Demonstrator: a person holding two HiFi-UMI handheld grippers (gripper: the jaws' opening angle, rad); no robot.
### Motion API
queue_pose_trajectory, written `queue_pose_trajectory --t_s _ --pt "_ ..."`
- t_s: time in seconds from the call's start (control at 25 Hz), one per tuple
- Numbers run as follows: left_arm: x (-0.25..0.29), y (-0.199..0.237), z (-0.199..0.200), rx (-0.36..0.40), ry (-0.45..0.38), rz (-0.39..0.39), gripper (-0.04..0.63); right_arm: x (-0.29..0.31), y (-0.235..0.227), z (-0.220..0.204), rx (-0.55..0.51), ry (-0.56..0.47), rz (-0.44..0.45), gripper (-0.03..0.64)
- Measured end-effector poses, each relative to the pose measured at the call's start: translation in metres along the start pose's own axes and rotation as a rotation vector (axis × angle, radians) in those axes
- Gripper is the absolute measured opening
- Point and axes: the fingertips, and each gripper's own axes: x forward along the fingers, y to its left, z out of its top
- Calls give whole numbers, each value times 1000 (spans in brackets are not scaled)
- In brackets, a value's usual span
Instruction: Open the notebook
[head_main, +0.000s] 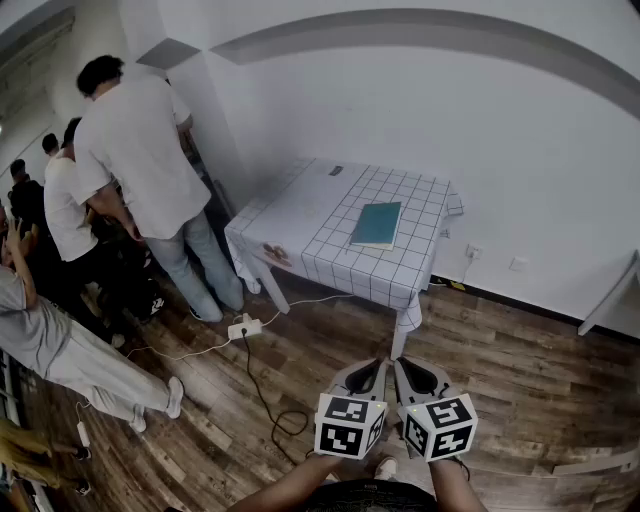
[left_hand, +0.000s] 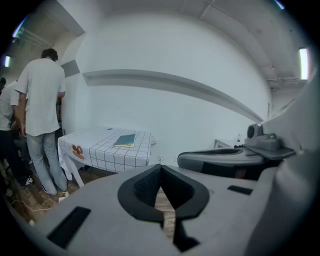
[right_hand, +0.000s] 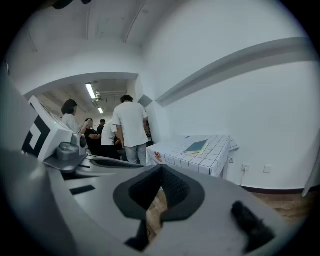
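Above centre in the head view, the notebook (head_main: 377, 224) lies closed on the checked table (head_main: 400, 268), its long axis running up the frame. It is well apart from my left gripper (head_main: 363, 377) and right gripper (head_main: 416, 379) at bottom centre. Both are clenched and empty, and neither is clearly nearer.

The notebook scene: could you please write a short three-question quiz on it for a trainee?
1. True or false: the notebook lies closed on the table.
2. What is between the jaws of the right gripper? A) nothing, they are shut; B) the notebook; C) a pen.
3. Fill in: the white power strip lies on the wooden ____.

Key: 1 true; 2 A; 3 floor.
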Motion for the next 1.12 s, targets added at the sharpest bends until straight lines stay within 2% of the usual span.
queue_pose_trajectory --t_s 0.64,1.12 --pt "34 -23 5 -5 16 34 11 0 -44 -4 23 7 35 12" --pt "64 -2 9 -27 41 14 11 30 -59 -2 30 47 17 12"
